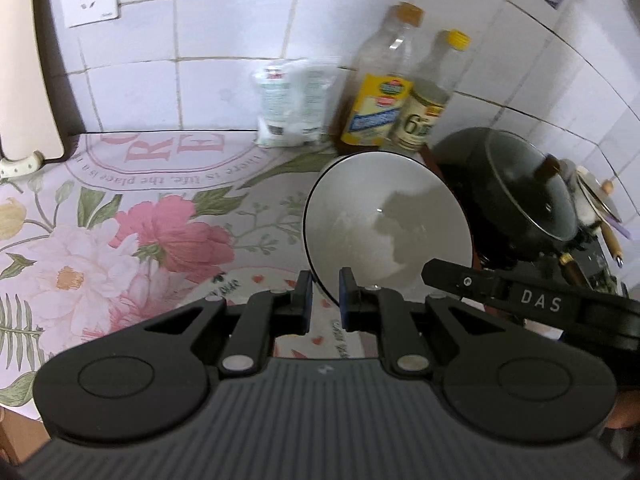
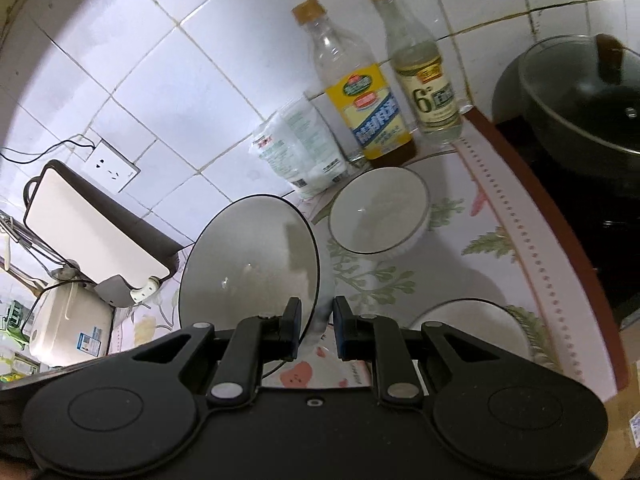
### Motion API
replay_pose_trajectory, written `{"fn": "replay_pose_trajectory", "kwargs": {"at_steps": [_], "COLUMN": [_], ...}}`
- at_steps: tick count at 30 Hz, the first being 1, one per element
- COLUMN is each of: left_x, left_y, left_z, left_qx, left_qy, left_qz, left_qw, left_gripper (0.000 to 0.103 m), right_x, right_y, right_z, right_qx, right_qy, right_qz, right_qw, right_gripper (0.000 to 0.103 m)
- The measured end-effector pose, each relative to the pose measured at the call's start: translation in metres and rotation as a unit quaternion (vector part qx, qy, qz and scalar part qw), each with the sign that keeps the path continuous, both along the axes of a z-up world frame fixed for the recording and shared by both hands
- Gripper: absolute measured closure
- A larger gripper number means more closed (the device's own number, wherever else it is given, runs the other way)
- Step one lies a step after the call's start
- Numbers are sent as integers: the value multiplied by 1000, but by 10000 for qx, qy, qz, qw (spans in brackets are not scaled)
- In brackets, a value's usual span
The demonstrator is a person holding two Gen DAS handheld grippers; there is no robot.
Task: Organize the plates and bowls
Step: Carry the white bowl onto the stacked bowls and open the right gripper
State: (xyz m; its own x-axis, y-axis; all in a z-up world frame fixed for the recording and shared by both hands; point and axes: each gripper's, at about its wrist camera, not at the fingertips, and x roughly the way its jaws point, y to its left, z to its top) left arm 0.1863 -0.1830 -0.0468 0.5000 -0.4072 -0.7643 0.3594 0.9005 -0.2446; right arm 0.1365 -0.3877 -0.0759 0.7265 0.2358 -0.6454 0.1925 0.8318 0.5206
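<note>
A white bowl with a thin dark rim (image 1: 384, 220) is seen pinched at its near edge by the left hand-held gripper (image 1: 325, 300), whose blue-padded black jaws are drawn almost together on the rim; the bowl is held tilted, its glossy inside turned toward the camera, above a floral-printed worktop (image 1: 120, 232). In the right wrist view, a second white bowl with a dark rim (image 2: 248, 264) is gripped at its edge by the right hand-held gripper (image 2: 316, 330), the jaws likewise nearly closed on the thin rim, and the bowl is tipped up on its side over the worktop. Part of the right tool, marked "DAS", is visible at the right of the left wrist view. Two more round white bowls are left on the cloth: one upright (image 2: 378, 212) just in front of the bottles, another (image 2: 472, 332) partly hidden behind the right gripper's linkage. A heart-patterned plate (image 2: 316, 368) is glimpsed beneath the jaws. Against the white tiled wall (image 1: 224, 12) are stood a clear bottle with a yellow label (image 1: 382, 92), a clear bottle with a yellow cap (image 1: 430, 96) and a soft white plastic packet (image 1: 290, 108). A black pot under a glass lid (image 1: 520, 192) is seen at the right
</note>
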Motion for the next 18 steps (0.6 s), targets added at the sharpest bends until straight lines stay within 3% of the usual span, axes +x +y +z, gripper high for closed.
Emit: {"fn": "replay_pose_trajectory", "kwargs": {"at_steps": [11, 18], "left_x": [-39, -50], "left_y": [-49, -74], "left_z": [-10, -30], "left_qx": [224, 437], "left_qy": [77, 174], "left_qz": [-425, -648], "left_qw": [9988, 9968], "left_gripper": [91, 92], "right_x": [-51, -69], "right_y": [-43, -63], "right_z": [-6, -26], "right_qx": [50, 130], "right_qy": [89, 299], "right_qz": [-255, -409], "right_qw": [9996, 9986], "right_gripper": [82, 82]}}
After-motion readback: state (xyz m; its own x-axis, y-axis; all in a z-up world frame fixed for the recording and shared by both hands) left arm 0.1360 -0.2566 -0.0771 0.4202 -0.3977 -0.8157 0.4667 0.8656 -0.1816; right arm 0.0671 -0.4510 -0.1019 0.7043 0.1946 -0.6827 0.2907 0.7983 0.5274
